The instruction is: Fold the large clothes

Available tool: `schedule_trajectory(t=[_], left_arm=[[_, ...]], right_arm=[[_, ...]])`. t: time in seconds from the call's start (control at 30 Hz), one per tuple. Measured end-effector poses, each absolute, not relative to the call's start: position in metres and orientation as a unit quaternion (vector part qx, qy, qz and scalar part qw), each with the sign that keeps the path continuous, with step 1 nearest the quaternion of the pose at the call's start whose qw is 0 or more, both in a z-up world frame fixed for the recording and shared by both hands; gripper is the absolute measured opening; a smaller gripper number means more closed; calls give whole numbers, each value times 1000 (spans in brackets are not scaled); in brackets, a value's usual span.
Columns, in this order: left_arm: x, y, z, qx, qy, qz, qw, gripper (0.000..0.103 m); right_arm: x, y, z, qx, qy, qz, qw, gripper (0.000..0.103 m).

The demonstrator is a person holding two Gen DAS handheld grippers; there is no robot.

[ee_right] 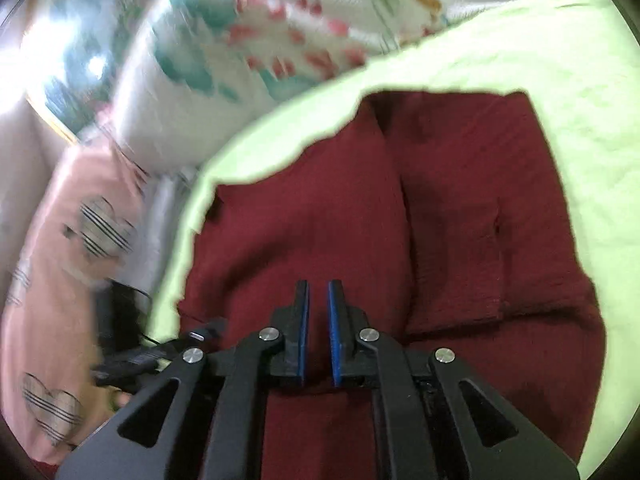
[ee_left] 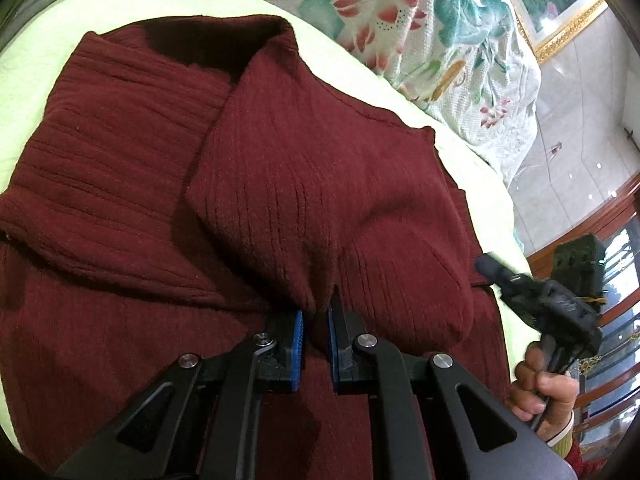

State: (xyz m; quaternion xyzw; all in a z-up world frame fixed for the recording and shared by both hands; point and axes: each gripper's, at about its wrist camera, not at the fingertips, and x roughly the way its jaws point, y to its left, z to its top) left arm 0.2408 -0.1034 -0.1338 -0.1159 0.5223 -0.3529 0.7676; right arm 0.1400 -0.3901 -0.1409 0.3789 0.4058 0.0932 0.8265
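Maroon ribbed knit sweater (ee_left: 248,168) lies spread on a pale green bed sheet (ee_left: 52,28), partly folded, one ribbed flap doubled over the body. The left tongs (ee_left: 316,320) have their blue pads (ee_left: 298,332) nearly together, clamped on a raised fold of the sweater that bunches between them. In the left wrist view the right tongs (ee_left: 486,266) show at the sweater's right edge, held by a person's hand (ee_left: 540,384). The right wrist view, blurred, shows the right tongs (ee_right: 318,300) over the sweater (ee_right: 460,200), pads close with a narrow gap; whether cloth is pinched there I cannot tell. A white quilt with red and teal flowers (ee_left: 432,28) lies beyond the sheet, and a pink cloth with striped hearts (ee_right: 72,240) lies beside it.
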Motion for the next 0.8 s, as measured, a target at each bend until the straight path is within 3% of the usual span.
schedule_trajectory(t=[0.07, 0.2, 0.27, 0.33, 0.47, 0.57, 0.8], left_arm=[[241, -99, -135, -120, 529, -348, 765, 14], [233, -92, -132, -105, 532, -335, 771, 14], [224, -85, -125, -98, 525, -330, 779, 15], [213, -76, -118, -95, 518, -318, 788, 23], [184, -45, -101, -99, 499, -291, 810, 47], [160, -13, -94, -94, 488, -261, 827, 57], [120, 64, -95, -106, 494, -214, 836, 62]], right_arm=[[152, -387, -164, 362, 465, 49, 806, 11], [132, -404, -168, 414, 440, 47, 796, 11], [118, -407, -157, 412, 425, 46, 804, 20], [98, -411, -145, 414, 409, 52, 812, 39], [63, -413, -130, 410, 402, 46, 817, 41], [37, -416, -129, 410, 406, 36, 816, 41], [-22, -423, -132, 421, 410, -1, 809, 45]])
